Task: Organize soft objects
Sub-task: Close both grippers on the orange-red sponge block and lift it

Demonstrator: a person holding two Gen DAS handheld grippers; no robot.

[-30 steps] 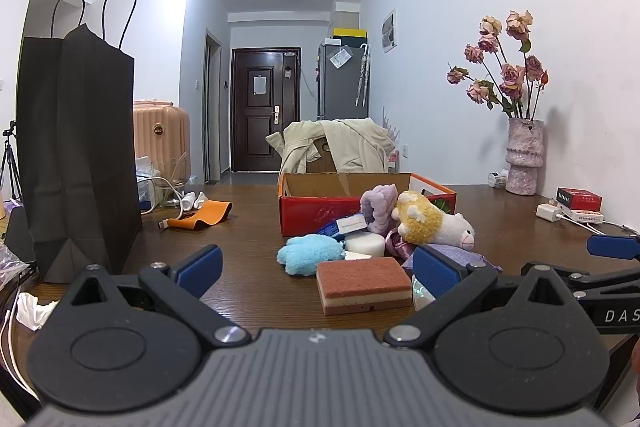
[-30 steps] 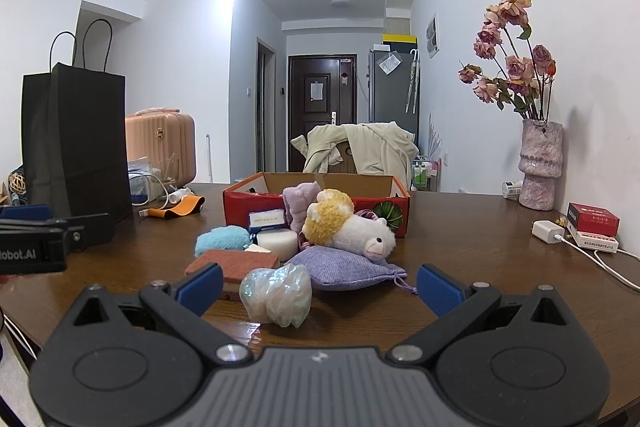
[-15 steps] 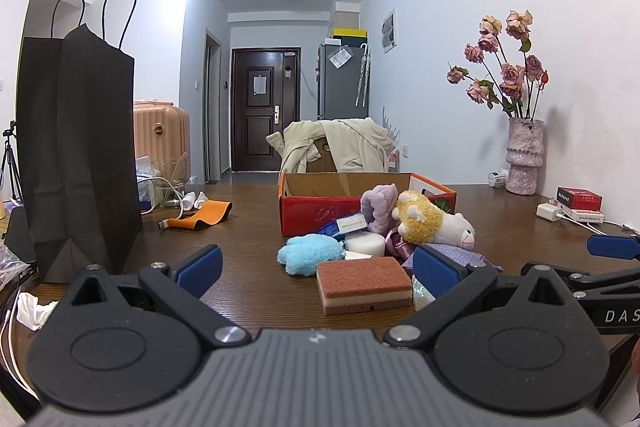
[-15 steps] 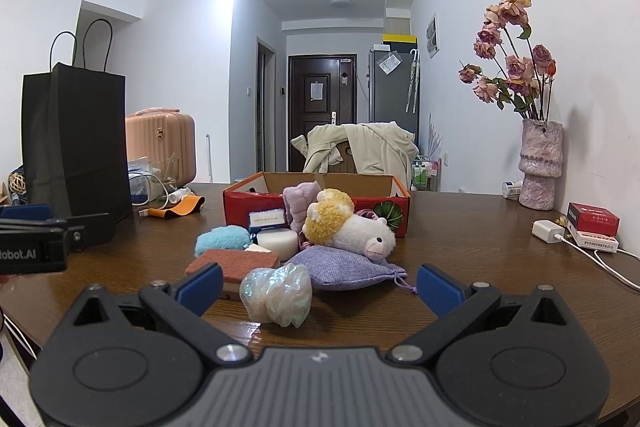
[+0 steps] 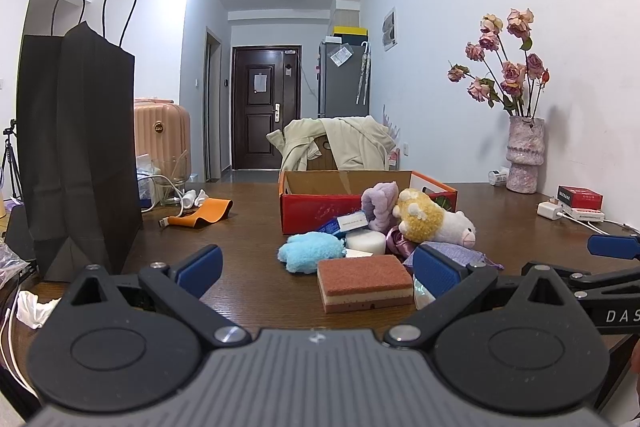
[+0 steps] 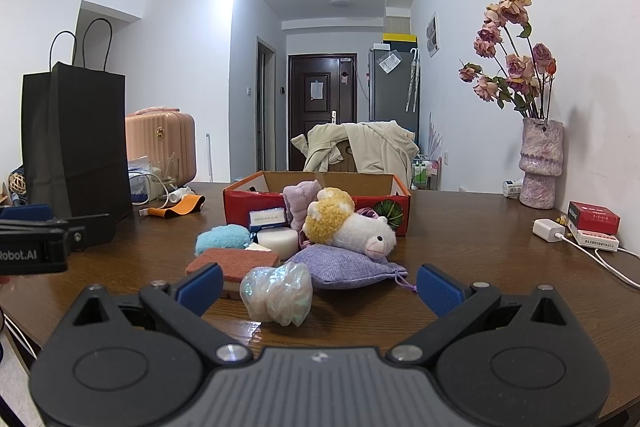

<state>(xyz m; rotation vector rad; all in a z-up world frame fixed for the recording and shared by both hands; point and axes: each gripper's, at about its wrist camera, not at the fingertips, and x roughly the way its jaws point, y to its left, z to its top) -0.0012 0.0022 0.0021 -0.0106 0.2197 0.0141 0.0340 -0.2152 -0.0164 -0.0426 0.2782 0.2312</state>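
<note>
Nothing had moved since the earlier frames: both my claws hung where they were, and the pile lay untouched. My right claw (image 6: 319, 281) was spread wide and empty, low over the table (image 6: 472, 251), with the pearly wad (image 6: 277, 293) just ahead between its fingers. I judged I held it there to take that piece first, being nearest and free of the heap. My left claw (image 5: 316, 269) was likewise spread, holding nothing, and faced the sponge (image 5: 365, 281).

Beyond those lay the rest, touching or leaning on one another: the blue puff (image 5: 310, 255), the white puck (image 6: 277, 241), the lilac pouch (image 6: 344, 265) and the lamb (image 6: 352, 227) resting on it. Behind them stood the red box (image 6: 240, 205), open-topped and seemingly near empty, so I took it for the goal. The heap crowded its front wall; I judged the way in was over the top. The black bag (image 5: 76, 155) stood well off to the left, with bare wood on either side of the pile.
</note>
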